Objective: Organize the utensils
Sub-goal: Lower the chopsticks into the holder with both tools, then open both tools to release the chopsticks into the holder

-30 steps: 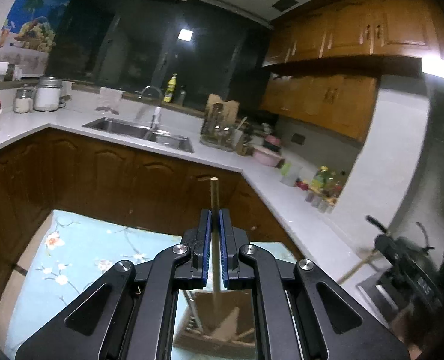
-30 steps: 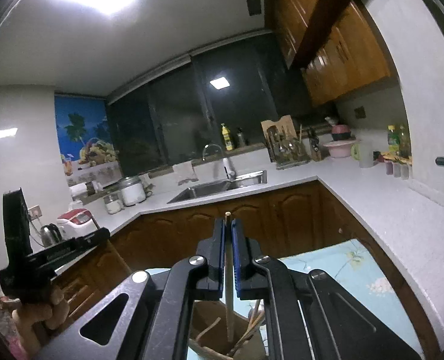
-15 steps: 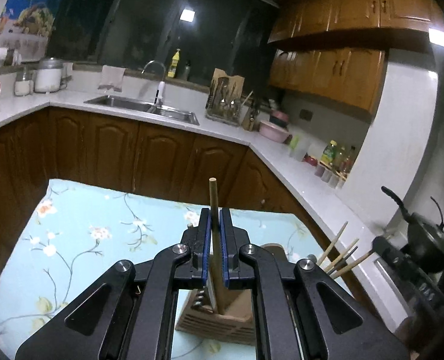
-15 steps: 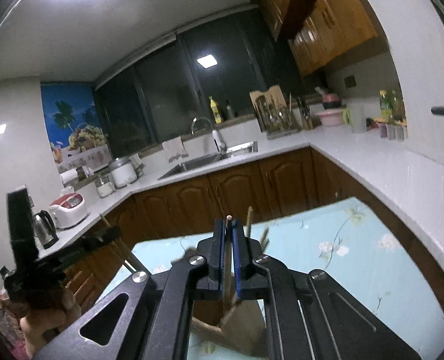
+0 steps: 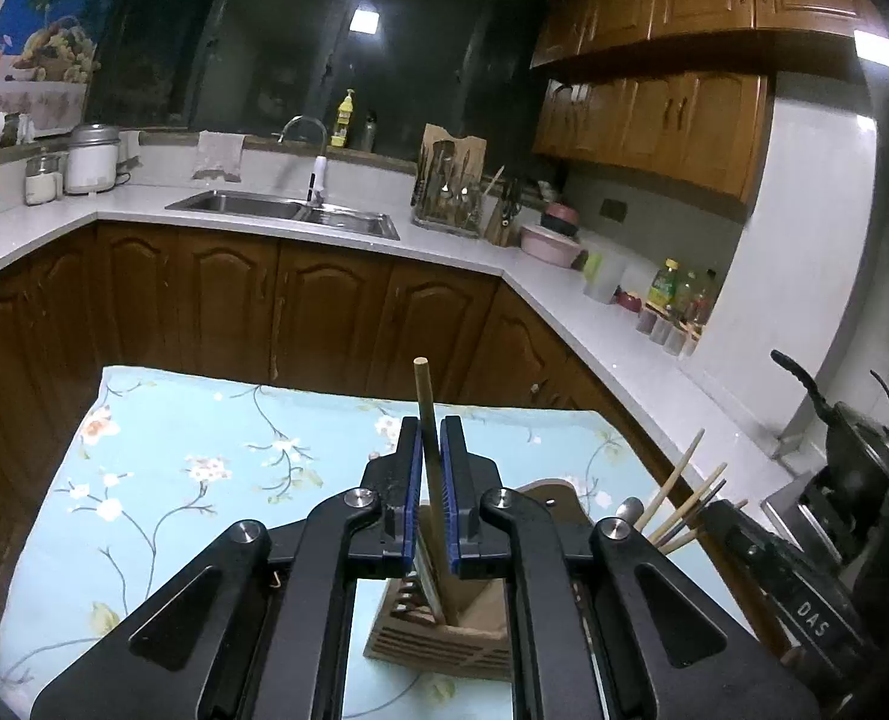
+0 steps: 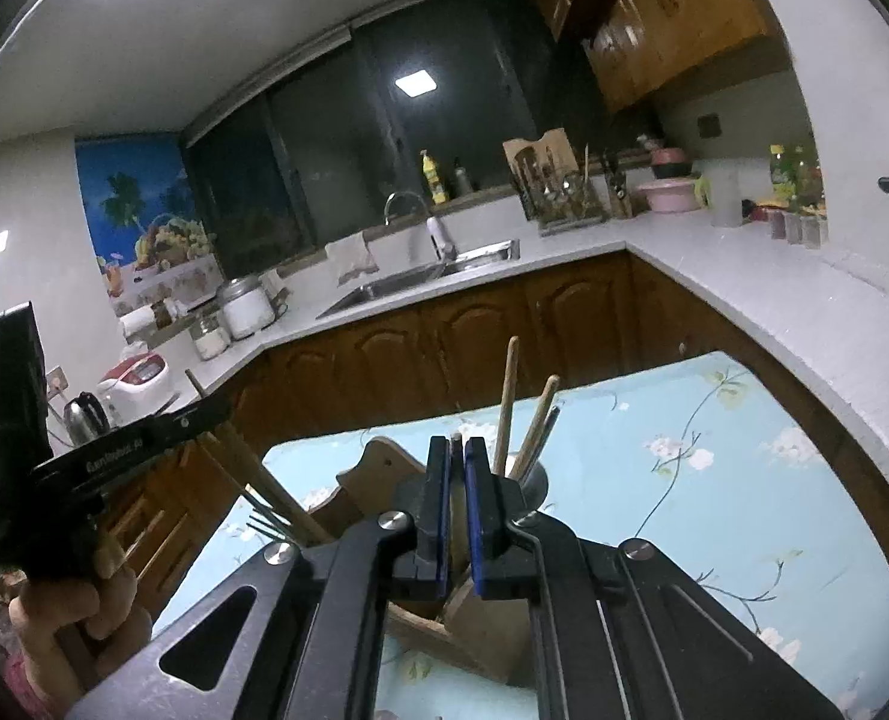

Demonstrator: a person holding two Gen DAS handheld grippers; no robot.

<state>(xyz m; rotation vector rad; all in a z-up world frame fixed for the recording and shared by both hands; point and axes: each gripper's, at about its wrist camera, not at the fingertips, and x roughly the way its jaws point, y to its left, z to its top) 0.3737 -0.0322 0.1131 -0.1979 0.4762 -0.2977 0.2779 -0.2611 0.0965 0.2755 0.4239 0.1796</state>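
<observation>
Left gripper (image 5: 431, 483): blue-padded fingers (image 5: 411, 480) drawn in tight on a wooden chopstick (image 5: 425, 420), held near upright. Its blunt top stands clear above the fingertips; its lower end reaches down into the wooden utensil holder (image 5: 444, 630) directly beneath.

Right gripper (image 6: 456, 495): fingers (image 6: 438, 492) nearly together, with a slim grey-tipped utensil (image 6: 456, 450) pinched between the pads. What kind of utensil it is cannot be told.

The wooden utensil holder stands on the tabletop (image 5: 204, 480), which is covered with a pale blue floral cloth. In the left wrist view the holder sits at 6 o'clock, slotted side facing the camera. In the right wrist view its curved wooden back plate (image 6: 378, 468) shows at 10 o'clock from the right gripper.

Just beside the wooden holder stands a round metal cup (image 6: 531, 483), at 2 o'clock from the right gripper. It contains several chopsticks (image 6: 504, 402) leaning at mixed angles. The same bundle appears at 3 o'clock in the left wrist view.

Background: wooden cabinets, white counter and a steel sink (image 5: 288, 213) at 12 o'clock.
</observation>
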